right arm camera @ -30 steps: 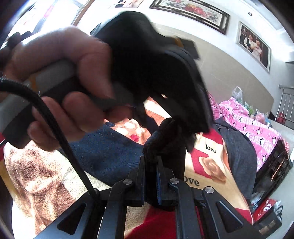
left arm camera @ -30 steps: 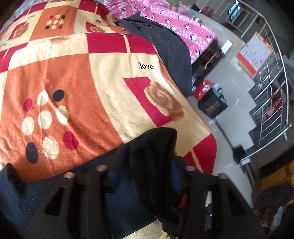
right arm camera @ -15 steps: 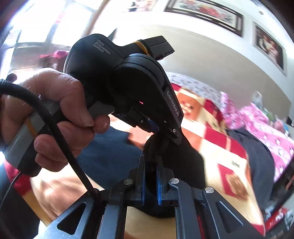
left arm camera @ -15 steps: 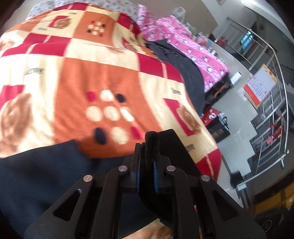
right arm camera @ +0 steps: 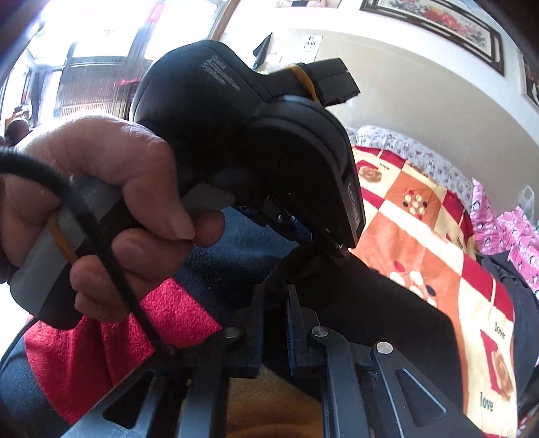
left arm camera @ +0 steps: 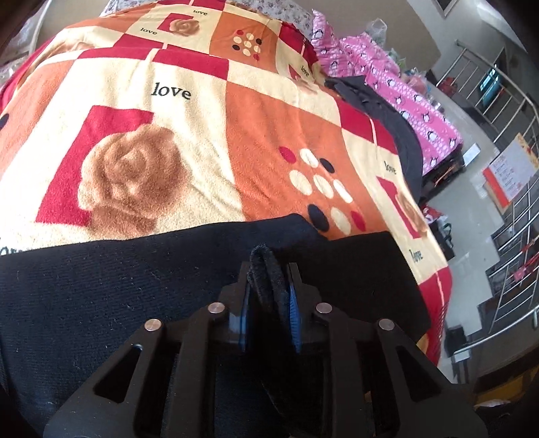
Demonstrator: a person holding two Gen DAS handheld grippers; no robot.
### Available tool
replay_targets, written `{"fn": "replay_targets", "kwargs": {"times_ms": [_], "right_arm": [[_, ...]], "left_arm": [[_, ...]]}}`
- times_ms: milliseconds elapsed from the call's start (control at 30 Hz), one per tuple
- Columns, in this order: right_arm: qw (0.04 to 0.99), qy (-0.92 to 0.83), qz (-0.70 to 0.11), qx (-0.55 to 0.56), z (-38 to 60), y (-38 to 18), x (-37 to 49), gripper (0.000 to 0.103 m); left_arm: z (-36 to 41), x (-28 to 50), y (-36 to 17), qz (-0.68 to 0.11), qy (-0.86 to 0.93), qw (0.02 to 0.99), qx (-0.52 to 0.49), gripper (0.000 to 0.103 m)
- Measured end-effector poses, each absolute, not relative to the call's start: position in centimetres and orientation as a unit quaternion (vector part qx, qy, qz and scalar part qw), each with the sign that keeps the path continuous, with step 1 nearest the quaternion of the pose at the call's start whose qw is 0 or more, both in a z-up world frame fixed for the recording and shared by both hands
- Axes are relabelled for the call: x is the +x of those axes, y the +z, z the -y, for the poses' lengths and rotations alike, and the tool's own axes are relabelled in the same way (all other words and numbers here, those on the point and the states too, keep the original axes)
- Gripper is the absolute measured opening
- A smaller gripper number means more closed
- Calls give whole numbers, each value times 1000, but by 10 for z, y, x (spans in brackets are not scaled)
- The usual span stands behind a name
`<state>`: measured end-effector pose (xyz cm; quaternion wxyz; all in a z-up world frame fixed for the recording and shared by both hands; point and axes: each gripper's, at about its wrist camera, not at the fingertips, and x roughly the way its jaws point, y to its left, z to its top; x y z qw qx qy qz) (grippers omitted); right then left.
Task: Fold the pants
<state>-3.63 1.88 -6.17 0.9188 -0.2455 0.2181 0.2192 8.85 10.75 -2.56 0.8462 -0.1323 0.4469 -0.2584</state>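
The dark navy pants (left arm camera: 101, 286) lie across the near part of the patterned blanket (left arm camera: 188, 128) on the bed. My left gripper (left arm camera: 269, 269) is shut on a bunched fold of the pants' edge. In the right wrist view the pants (right arm camera: 387, 303) run off to the right. My right gripper (right arm camera: 274, 289) is shut on another fold of the pants. The person's hand (right arm camera: 111, 188) and the left gripper's black body (right arm camera: 256, 141) sit just above and in front of it, hiding much of the cloth.
A dark grey garment (left arm camera: 390, 121) and a pink penguin-print cloth (left arm camera: 404, 87) lie along the bed's right side. A steel railing (left arm camera: 505, 236), bags and a red-and-white board (left arm camera: 508, 175) stand on the floor beyond. Framed pictures (right arm camera: 438, 20) hang on the wall.
The left gripper closed on the pants fold a second ago and has carried it left across the bed. Both grippers have moved together, staying close, with the cloth held.
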Motion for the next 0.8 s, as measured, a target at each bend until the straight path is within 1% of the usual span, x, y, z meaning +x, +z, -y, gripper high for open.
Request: {"fn": "replay_targets", "kwargs": {"times_ms": [67,100,133,167,267,367,467,567,667,800], "right_arm": [[918,238,-226,-224,-14,-60,-39,26],[917,252,-230,-209,-11,-56,-44,31],[915,271,-231,-189,-5,-50,-49,41],[913,288,-231,-172,3,-45,-55,45],[902,335,-230,-144,33,-30,-71,45],[908,316,-230,-151,73,-14,-67,45],[909,305,-247,-141,126,3,-46,47],[910,298,-254,-137,171,14,-24,47],[898,316,-277,-131,197,14,1,47],[875,365,-280,-152,192,-4,-2,47]], "left_arm": [[-118,88,-22,-441,-240,852,-146,22],[-123,85,-17,-430,-220,864,-146,22],[-128,80,-9,-413,-198,877,-143,22],[-133,75,-1,-394,-179,890,-140,23],[-130,51,18,-342,-178,914,-127,23],[-101,22,21,-316,-237,914,-91,23],[-70,1,-1,-338,-290,893,-64,23],[-54,-8,-28,-359,-275,891,-28,23],[-68,-13,-34,-344,-281,894,-61,23],[-83,-15,-34,-329,-277,896,-111,23]]}}
